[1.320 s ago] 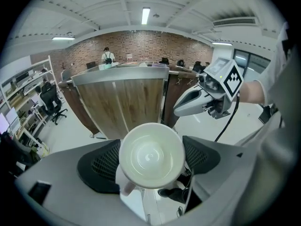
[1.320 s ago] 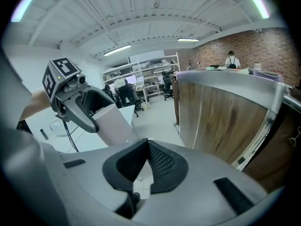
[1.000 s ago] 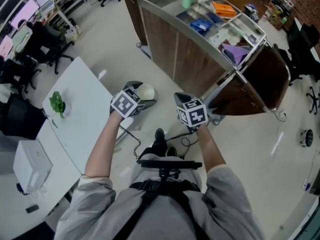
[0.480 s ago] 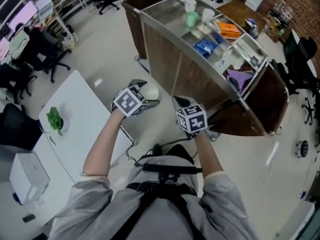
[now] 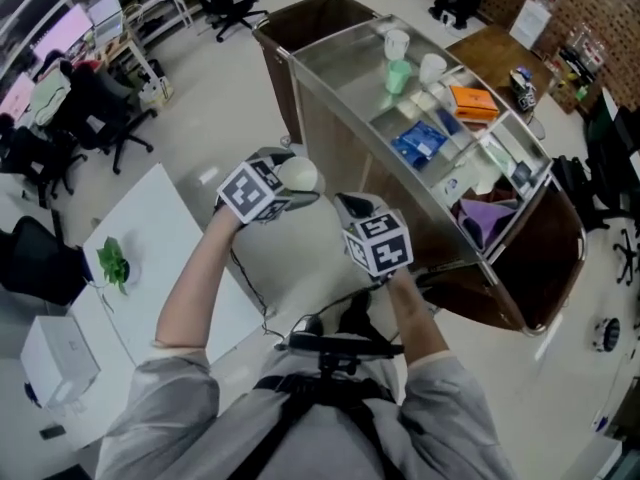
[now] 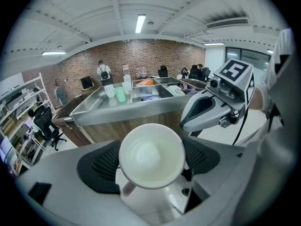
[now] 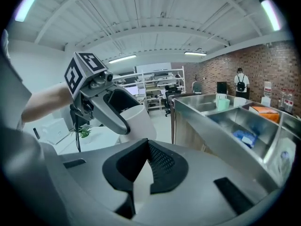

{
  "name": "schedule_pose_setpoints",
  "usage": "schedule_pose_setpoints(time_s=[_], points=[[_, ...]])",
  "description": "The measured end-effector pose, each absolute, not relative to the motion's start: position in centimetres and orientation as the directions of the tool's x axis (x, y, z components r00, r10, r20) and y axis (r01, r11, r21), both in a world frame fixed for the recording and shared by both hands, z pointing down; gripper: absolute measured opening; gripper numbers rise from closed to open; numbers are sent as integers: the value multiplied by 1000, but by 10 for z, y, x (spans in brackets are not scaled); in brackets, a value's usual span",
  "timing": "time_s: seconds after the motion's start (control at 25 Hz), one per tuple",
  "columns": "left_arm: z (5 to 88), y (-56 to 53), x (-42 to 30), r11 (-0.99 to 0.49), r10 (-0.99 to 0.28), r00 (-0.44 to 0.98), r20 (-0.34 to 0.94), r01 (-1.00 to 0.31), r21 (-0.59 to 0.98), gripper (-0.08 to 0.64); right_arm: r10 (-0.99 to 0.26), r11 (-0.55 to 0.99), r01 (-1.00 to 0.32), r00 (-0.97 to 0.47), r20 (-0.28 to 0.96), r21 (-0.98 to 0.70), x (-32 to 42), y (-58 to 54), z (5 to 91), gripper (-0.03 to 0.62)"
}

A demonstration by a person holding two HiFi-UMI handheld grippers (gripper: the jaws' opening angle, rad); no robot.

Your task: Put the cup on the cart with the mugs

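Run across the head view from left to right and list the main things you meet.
green plant → white cup → right claw → orange box

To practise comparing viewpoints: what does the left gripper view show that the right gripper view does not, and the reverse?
Only the left gripper view: the empty inside of the white cup, clamped between the left gripper's jaws. Only the right gripper view: the right gripper closed on nothing, and a green plant. Both: the steel cart carrying mugs.
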State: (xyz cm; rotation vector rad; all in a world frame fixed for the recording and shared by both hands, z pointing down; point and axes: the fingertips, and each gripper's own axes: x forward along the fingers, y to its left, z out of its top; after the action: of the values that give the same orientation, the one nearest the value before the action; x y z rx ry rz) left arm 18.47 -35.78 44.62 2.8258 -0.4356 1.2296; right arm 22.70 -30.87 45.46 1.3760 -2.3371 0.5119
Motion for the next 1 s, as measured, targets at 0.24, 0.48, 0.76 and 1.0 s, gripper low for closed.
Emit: schedule_pose_setpoints(time_s=[0.24, 0.48, 0.76, 1.0], points=[[420, -430, 210, -931, -310, 650, 694, -356, -81, 420, -739, 529, -844, -507, 444, -82, 252, -370, 411, 8], [390, -491, 239, -908, -367, 631, 683, -402, -117, 420, -719, 587, -805, -568, 401, -85, 273, -418, 377, 8], [359, -567, 272, -916, -356, 616, 703, -378, -133, 420, -747, 571, -819, -550, 375, -63, 302, -486, 354, 8], [355, -639, 304, -945, -302, 600, 741, -290, -150, 420, -766, 519, -853, -495, 409, -59, 318, -550, 361, 8]])
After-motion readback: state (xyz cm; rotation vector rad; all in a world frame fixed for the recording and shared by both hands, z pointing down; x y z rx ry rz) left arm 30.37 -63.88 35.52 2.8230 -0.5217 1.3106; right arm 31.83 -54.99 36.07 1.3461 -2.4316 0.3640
